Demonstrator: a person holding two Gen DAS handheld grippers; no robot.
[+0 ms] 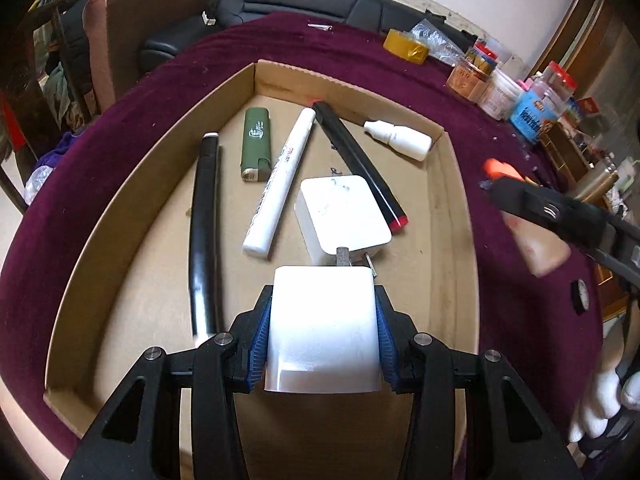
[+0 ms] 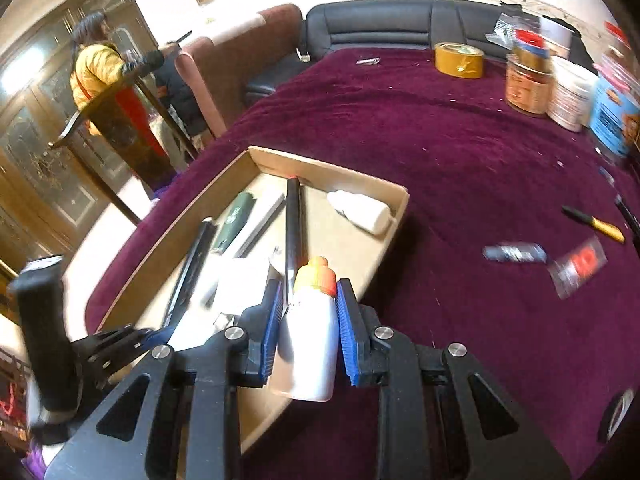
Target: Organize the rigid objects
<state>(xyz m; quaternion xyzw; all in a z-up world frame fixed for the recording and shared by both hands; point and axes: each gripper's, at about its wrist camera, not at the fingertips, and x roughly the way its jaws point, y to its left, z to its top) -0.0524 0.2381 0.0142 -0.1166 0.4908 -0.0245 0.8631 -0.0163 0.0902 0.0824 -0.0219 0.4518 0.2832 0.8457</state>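
Note:
My left gripper (image 1: pixel 324 320) is shut on a white charger block (image 1: pixel 323 336), held low over the near end of a cardboard tray (image 1: pixel 348 84). In the tray lie a long black stick (image 1: pixel 205 224), a green lighter (image 1: pixel 256 142), a white marker (image 1: pixel 280 178), a black pen with a red tip (image 1: pixel 360 164), a small white bottle (image 1: pixel 400 138) and a white adapter (image 1: pixel 344 210). My right gripper (image 2: pixel 310 320) is shut on a white bottle with an orange cap (image 2: pixel 310 340) above the tray's right wall (image 2: pixel 384 240). The left wrist view shows this bottle (image 1: pixel 536 240) blurred at the right.
A maroon cloth (image 2: pixel 460 160) covers the table. A yellow tape roll (image 2: pixel 459 60) and several jars (image 2: pixel 528 84) stand at the far right. A yellow-black pen (image 2: pixel 596 224) and small packets (image 2: pixel 516 254) lie right of the tray. A black sofa (image 2: pixel 380 24) and a person in yellow (image 2: pixel 96 68) are behind.

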